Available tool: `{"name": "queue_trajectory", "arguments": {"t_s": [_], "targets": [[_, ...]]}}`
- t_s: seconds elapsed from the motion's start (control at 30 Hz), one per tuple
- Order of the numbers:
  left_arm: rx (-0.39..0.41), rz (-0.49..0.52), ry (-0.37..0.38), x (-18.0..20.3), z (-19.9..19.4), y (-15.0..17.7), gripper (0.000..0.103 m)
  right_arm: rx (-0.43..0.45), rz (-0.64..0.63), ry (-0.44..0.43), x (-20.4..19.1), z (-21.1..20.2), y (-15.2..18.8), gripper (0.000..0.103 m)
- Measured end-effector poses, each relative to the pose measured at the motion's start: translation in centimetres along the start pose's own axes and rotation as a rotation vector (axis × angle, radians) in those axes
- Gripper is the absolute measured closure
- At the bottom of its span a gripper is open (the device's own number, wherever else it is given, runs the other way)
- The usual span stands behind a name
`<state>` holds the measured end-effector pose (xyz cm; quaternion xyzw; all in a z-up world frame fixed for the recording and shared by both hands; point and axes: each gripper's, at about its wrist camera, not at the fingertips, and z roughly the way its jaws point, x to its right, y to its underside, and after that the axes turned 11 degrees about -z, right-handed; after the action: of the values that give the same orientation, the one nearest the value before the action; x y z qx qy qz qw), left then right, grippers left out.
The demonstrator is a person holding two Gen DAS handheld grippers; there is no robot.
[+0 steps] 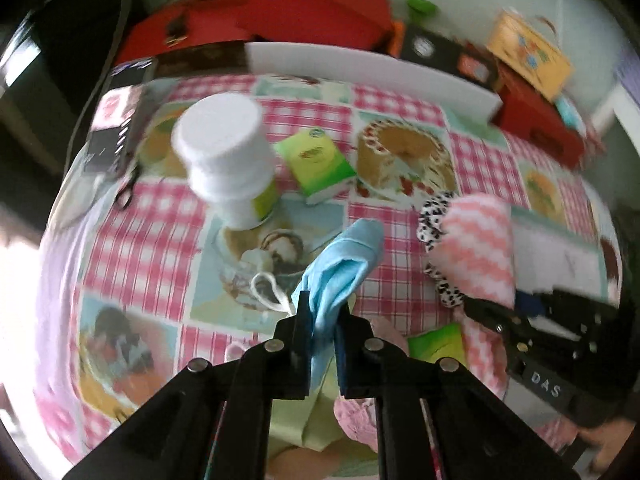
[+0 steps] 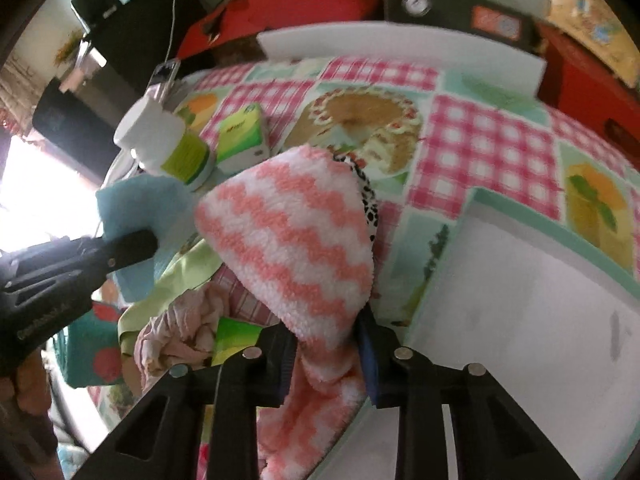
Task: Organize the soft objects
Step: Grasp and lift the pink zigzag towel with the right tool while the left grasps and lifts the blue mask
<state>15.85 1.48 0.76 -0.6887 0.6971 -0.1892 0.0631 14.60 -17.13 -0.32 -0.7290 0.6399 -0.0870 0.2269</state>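
Note:
My left gripper (image 1: 323,316) is shut on a light blue face mask (image 1: 340,256), whose white ear loop (image 1: 266,290) hangs to the left above the table. My right gripper (image 2: 326,332) is shut on a fluffy pink-and-white zigzag cloth (image 2: 292,236), lifted over the table. In the left wrist view the same zigzag cloth (image 1: 480,248) and the right gripper (image 1: 476,308) sit at the right. The right wrist view shows the left gripper (image 2: 140,246) pinching the blue mask (image 2: 136,204) at the left. A black-and-white spotted fabric (image 1: 434,216) lies behind the zigzag cloth.
A white-capped bottle (image 1: 224,156) and a green tissue pack (image 1: 318,164) stand on the pink checked tablecloth (image 1: 400,96). A crumpled pink cloth (image 2: 180,332), a pale green cloth (image 2: 176,276) and another green pack (image 2: 234,338) lie below. A white tray (image 2: 528,304) sits right; red boxes (image 1: 280,12) behind.

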Motion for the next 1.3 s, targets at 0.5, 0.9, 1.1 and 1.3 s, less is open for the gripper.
{"name": "queue_trajectory", "arguments": {"t_s": [0.5, 0.9, 1.1, 1.3], "targets": [[0.050, -0.184, 0.061, 1.9, -0.2, 1.3, 0.094, 0.144, 0.110, 0.030, -1.2, -2.3, 3.1, 0.076], [0.097, -0.197, 0.109, 1.2, -2.2, 1.2, 0.094, 0.279, 0.188, -0.041, -0.7, -5.8, 3.7, 0.085], [0.134, -0.195, 0.136, 1.1, -3.8, 1.1, 0.094, 0.346, 0.178, -0.091, -1.0, -7.7, 3.8, 0.085], [0.225, -0.165, 0.191, 1.6, -7.6, 1.3, 0.094, 0.471, 0.163, -0.101, -1.1, -12.0, 4.0, 0.085]]}}
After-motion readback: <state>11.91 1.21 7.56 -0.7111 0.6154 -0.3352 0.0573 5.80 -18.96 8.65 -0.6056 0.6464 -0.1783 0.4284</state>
